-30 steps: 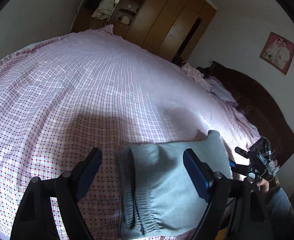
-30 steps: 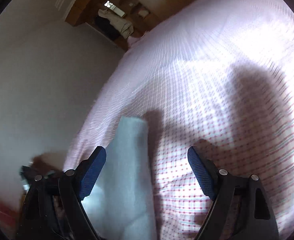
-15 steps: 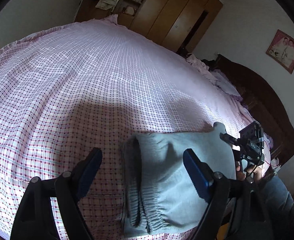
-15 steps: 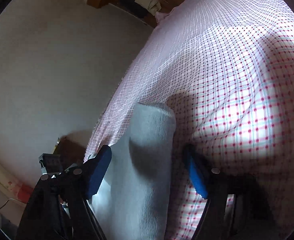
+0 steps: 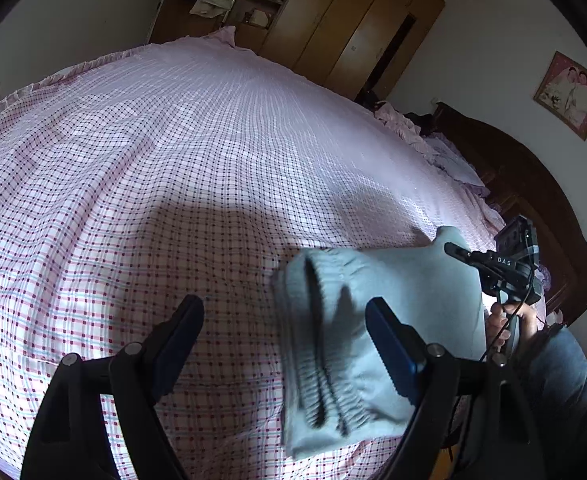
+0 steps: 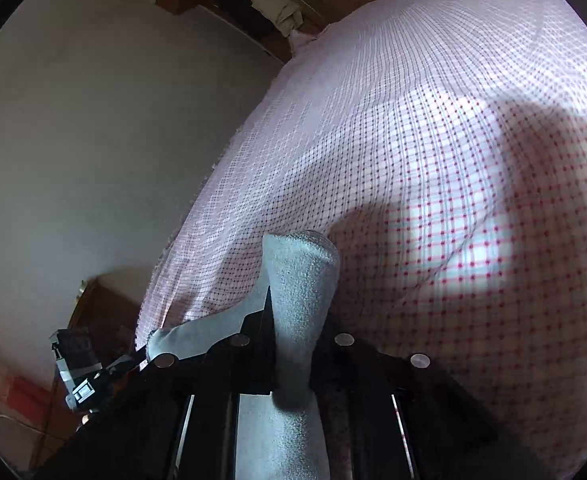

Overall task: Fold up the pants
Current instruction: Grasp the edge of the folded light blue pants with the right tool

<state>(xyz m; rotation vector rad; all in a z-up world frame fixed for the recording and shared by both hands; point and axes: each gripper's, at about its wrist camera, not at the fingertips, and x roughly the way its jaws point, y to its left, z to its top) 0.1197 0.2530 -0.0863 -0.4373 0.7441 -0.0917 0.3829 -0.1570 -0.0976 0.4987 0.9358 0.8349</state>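
Light blue-grey folded pants (image 5: 357,332) lie at the near edge of the pink checked bed (image 5: 173,160), elastic waistband toward the left. My left gripper (image 5: 285,332) is open, hovering just above the pants' waistband end, touching nothing. My right gripper (image 6: 293,344) is shut on the far end of the pants (image 6: 301,280), which bulges up between its closed fingers. In the left wrist view the right gripper (image 5: 489,264) sits at the pants' right end, held by a hand.
The bed's near edge runs along the bottom of both views. A dark wooden headboard (image 5: 533,184) and rumpled bedding (image 5: 433,140) are at the right. Wooden wardrobes (image 5: 333,32) stand beyond the bed. A small cabinet (image 6: 101,312) stands by the wall.
My right gripper has closed on the pants' end; it was open one second ago. The left gripper has drifted left relative to the pants and stays open.
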